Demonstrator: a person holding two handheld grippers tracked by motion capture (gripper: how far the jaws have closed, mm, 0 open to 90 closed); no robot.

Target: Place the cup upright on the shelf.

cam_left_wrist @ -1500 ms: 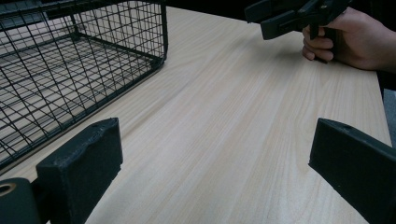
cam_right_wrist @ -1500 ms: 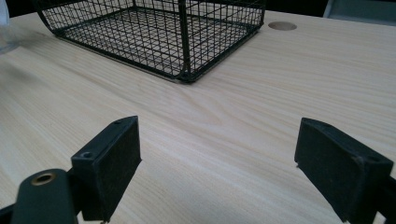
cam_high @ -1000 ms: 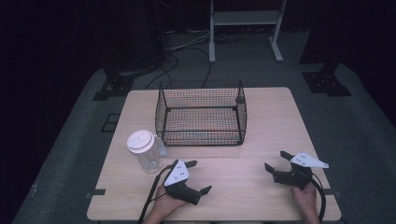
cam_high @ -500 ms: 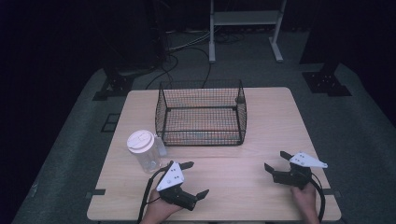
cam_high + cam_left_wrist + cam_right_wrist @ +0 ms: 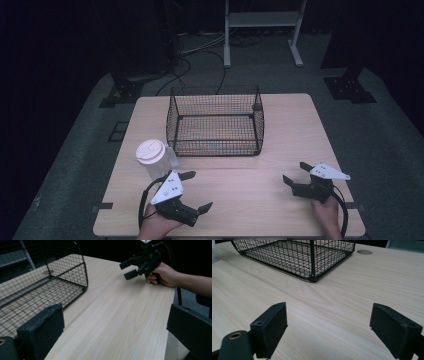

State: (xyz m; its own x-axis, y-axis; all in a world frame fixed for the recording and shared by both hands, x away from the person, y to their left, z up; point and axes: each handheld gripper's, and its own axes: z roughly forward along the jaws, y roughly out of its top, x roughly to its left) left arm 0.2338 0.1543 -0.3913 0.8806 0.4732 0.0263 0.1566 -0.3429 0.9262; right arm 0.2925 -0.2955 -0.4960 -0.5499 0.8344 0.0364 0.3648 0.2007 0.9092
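Observation:
A black wire basket stands empty at the middle of the light wooden table. A clear plastic cup with a white lid stands upright off the basket's front left corner. My left gripper is open near the front edge, just right of the cup, its jaws turned toward the right. My right gripper is open at the front right, aimed at the basket. Bare wood lies between the left gripper's jaws, with the basket at its left and the right gripper farther off. The right gripper is empty too, facing a basket corner.
A round hole is set in the tabletop behind the basket. Dark floor with cables and a white stand's legs lies beyond the table. Black equipment bases sit off both far corners.
My left gripper has shifted left and back toward the front edge, closer to the cup. The right gripper, cup and basket have stayed put.

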